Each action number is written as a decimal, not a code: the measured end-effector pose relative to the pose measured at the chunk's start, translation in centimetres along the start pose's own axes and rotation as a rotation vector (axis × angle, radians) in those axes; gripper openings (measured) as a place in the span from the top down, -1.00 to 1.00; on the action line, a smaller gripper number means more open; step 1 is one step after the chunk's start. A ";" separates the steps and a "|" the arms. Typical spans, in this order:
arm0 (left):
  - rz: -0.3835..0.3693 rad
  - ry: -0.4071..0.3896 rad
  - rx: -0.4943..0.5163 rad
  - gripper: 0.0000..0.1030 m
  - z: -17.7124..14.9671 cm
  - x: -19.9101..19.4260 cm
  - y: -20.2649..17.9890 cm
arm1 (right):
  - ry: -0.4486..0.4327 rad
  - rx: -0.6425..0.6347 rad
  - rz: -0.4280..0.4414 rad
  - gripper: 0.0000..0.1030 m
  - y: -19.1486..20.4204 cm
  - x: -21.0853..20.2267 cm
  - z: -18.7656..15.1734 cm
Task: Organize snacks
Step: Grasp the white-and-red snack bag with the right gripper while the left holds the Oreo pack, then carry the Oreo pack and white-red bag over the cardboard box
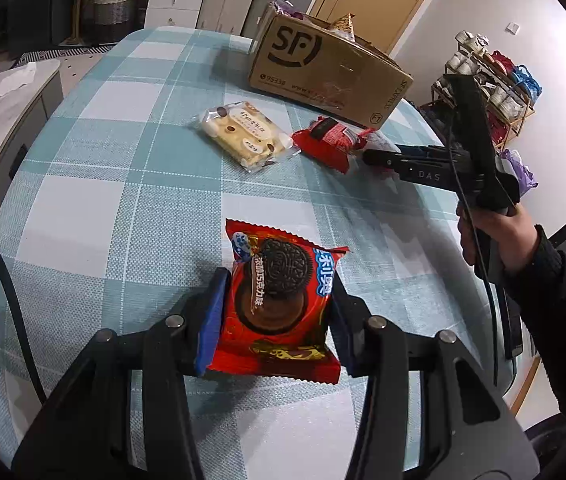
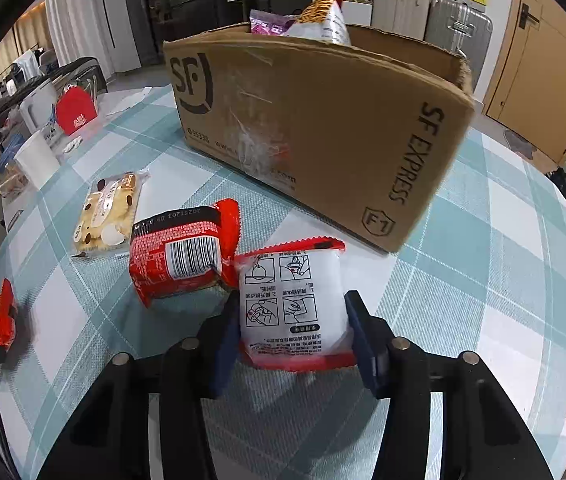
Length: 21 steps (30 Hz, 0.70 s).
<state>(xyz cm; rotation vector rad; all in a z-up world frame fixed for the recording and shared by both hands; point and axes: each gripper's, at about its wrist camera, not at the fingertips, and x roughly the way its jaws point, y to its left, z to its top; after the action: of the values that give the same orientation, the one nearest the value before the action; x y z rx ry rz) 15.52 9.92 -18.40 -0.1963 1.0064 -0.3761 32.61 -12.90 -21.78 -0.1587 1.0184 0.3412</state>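
Observation:
My left gripper is shut on a red Oreo packet just above the checked tablecloth. My right gripper is shut on a white packet with red edges; the gripper also shows in the left wrist view. A red snack pack with a barcode lies just left of the white packet, touching it. A cream biscuit packet lies further left. An open SF cardboard box stands behind them with snack bags sticking out of it.
The checked table has a rounded edge on the right. A white cup, a red carton and clutter sit on a counter at the far left. Suitcases and a door stand behind the box.

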 end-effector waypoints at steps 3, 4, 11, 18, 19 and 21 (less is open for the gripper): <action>-0.002 0.013 0.006 0.15 0.0 0.0 -0.3 | -0.014 0.036 0.012 0.12 -0.3 -1.2 -1.0; -0.004 0.019 0.008 0.15 0.0 0.1 -0.5 | -0.022 0.060 0.023 0.12 -0.6 -1.7 -1.4; -0.017 0.010 0.023 0.15 0.3 -0.4 -1.3 | -0.092 0.174 0.083 0.13 -1.9 -5.7 -3.3; -0.022 0.021 -0.015 0.15 1.1 -0.5 -1.7 | -0.164 0.245 0.183 0.13 -1.5 -10.0 -5.1; -0.032 0.019 -0.025 0.15 1.4 -0.5 -1.8 | -0.180 0.270 0.213 0.13 -1.4 -10.6 -5.5; -0.043 0.009 -0.030 0.15 2.1 -0.7 -2.2 | -0.195 0.298 0.247 0.13 -0.8 -11.3 -6.0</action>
<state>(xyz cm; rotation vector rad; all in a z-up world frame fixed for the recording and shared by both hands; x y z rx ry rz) 16.50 8.11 -16.06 -0.2439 1.0184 -0.4014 22.65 -17.68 -15.28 0.2675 0.8844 0.4161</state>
